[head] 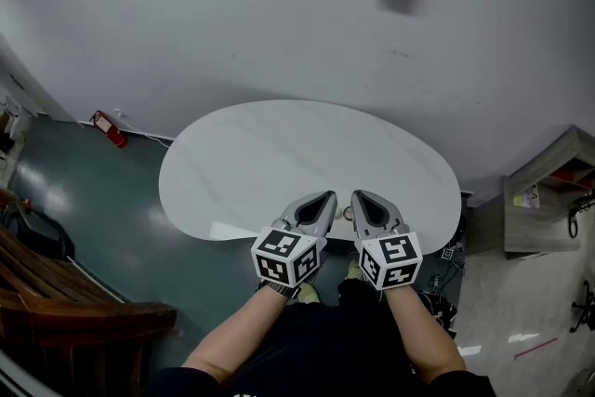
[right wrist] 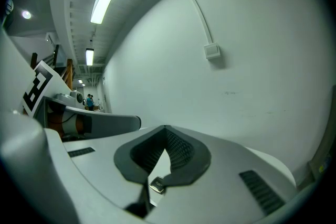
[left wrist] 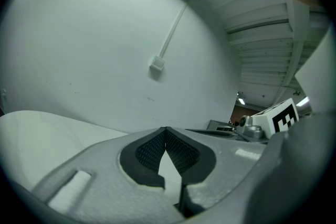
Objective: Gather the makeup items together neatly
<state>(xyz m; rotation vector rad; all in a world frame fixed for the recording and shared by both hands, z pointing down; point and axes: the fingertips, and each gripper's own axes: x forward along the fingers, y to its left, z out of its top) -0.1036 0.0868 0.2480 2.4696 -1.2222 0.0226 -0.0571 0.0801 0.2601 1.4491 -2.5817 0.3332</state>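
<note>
The left gripper [head: 329, 197] and right gripper [head: 359, 196] are held at the tabletop's [head: 279, 153] near edge, fingers closed together. 1 small silvery piece [right wrist: 156, 184] is seen just behind the right fingers.

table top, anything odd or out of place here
No spill or damage. The white table looks bare, except for one small shiny thing by the shut right gripper, too small to identify.

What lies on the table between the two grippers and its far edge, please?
Nothing: in the head view the white table is bare from the left gripper and right gripper to its far edge.
</note>
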